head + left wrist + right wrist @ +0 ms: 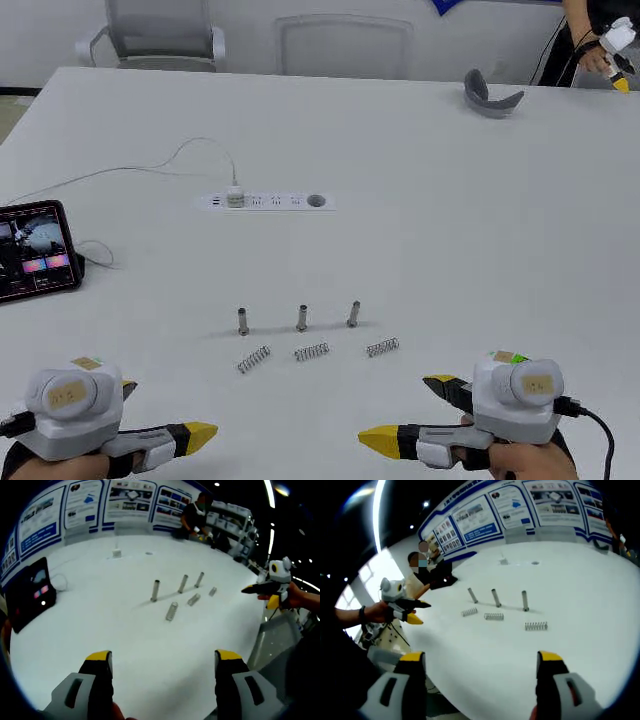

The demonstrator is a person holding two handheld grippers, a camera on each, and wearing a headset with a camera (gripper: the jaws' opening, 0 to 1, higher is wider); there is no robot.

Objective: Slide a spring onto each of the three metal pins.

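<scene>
- The left tool (163, 656) & right tool (481, 656) are held wide open, empty, well short of the pins (302, 318).
- 3 springs (312, 352) are laid flat on the surface (450, 250) just nearside of the pins; none fitted.
- Risk: a spring may be pinched crooked & flicked off, or a pin tipped.

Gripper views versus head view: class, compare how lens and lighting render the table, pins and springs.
Head view: even light, straight table edge, crisp pins and springs. Left gripper view: fisheye curves the table; ceiling strip glares upper right. Right gripper view: posters bow; light streak upper left.
</scene>
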